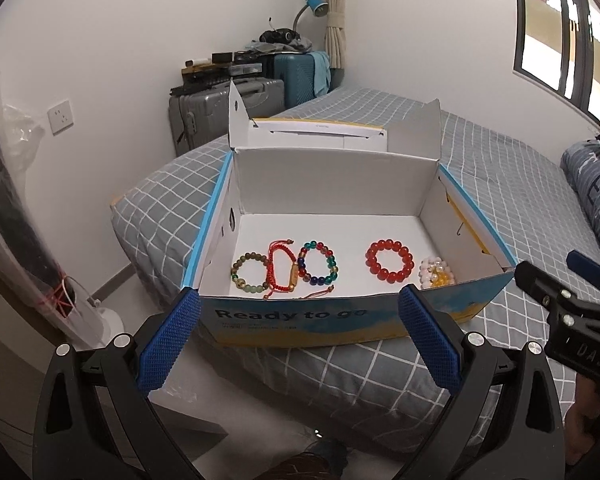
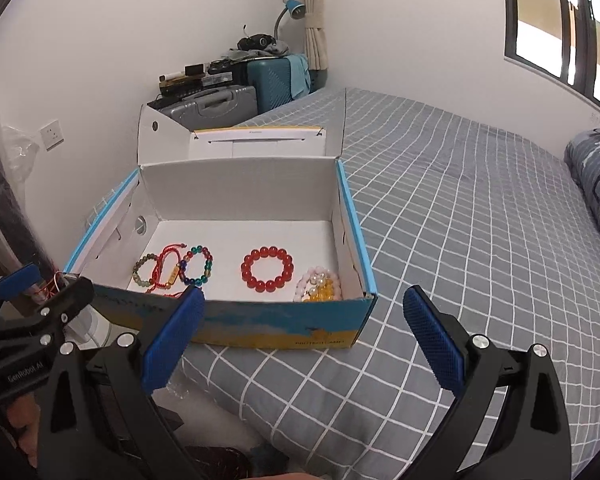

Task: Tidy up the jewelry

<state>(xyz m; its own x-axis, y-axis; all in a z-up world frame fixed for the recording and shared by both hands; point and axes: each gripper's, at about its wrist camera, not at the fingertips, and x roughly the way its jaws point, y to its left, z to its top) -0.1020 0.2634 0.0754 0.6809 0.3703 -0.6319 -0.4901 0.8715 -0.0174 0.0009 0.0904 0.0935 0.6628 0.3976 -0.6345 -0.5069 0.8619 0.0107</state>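
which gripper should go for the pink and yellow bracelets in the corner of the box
Probably the right gripper: the pink and yellow bracelets lie in the box's right front corner, nearly between its open fingers. The left gripper faces the box's middle.

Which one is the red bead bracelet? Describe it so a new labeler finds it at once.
Start at the open cardboard box on the grey checked bed. On its white floor, look right of centre: the red bead bracelet lies flat and alone, between the tangled cluster at left and the pink and yellow beads in the right corner. It alone is a single ring of large, uniform glossy red beads; the red cord bracelet is knotted string.
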